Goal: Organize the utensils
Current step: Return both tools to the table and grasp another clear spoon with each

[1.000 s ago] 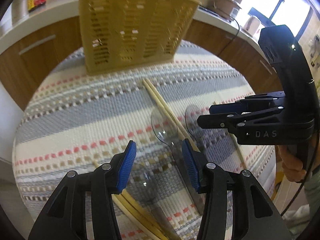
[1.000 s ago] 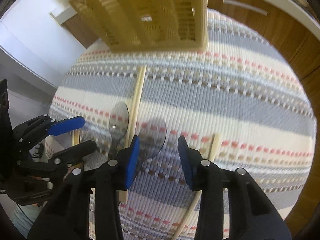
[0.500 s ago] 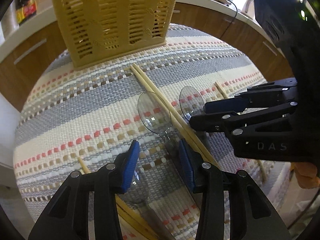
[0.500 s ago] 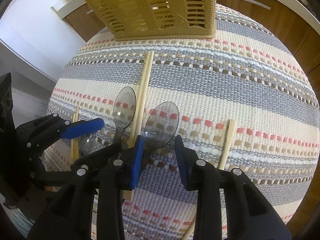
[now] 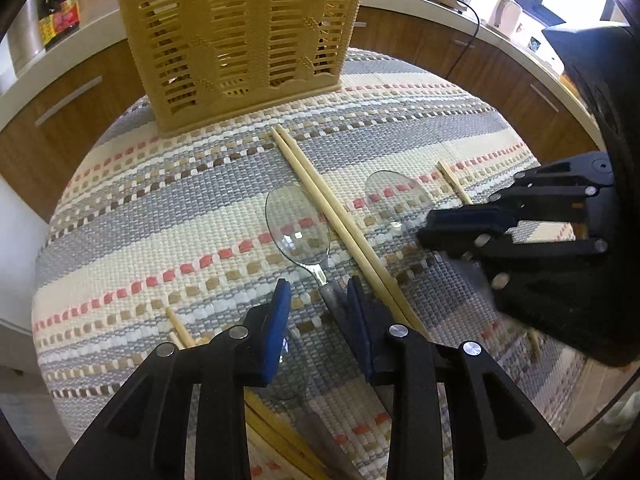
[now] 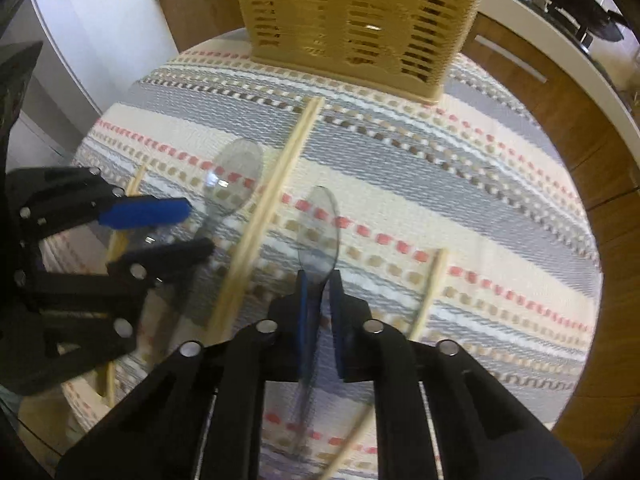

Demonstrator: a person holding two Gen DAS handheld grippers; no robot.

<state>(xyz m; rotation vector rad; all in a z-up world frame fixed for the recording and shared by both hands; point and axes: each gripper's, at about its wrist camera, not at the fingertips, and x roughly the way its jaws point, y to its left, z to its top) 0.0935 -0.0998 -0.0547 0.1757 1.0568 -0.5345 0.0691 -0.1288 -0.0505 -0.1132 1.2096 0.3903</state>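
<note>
Two clear plastic spoons lie on the striped woven cloth, one on each side of a pair of wooden chopsticks [image 5: 328,216] [image 6: 272,208]. My left gripper [image 5: 319,304] [image 6: 196,228] straddles the handle of the left spoon [image 5: 298,232] [image 6: 236,176]. Its jaws are closing, and a gap still shows beside the left pad. My right gripper [image 6: 320,292] [image 5: 424,228] is shut on the neck of the right spoon [image 6: 320,232] [image 5: 396,196], whose bowl is turned on edge. The yellow slatted utensil basket [image 5: 240,40] [image 6: 360,20] stands upright at the far edge.
Single chopsticks lie at the right [image 6: 432,292] [image 5: 454,182] and at the left [image 5: 180,328] [image 6: 134,184]. A third clear spoon [image 5: 288,372] and more chopsticks lie under my left gripper. Wooden cabinets and a white counter ring the round table [image 5: 160,220].
Both grippers have come down closer to the spoons. The right jaws closed onto the right spoon's neck and tipped its bowl on edge. The left jaws narrowed around the left spoon's handle.
</note>
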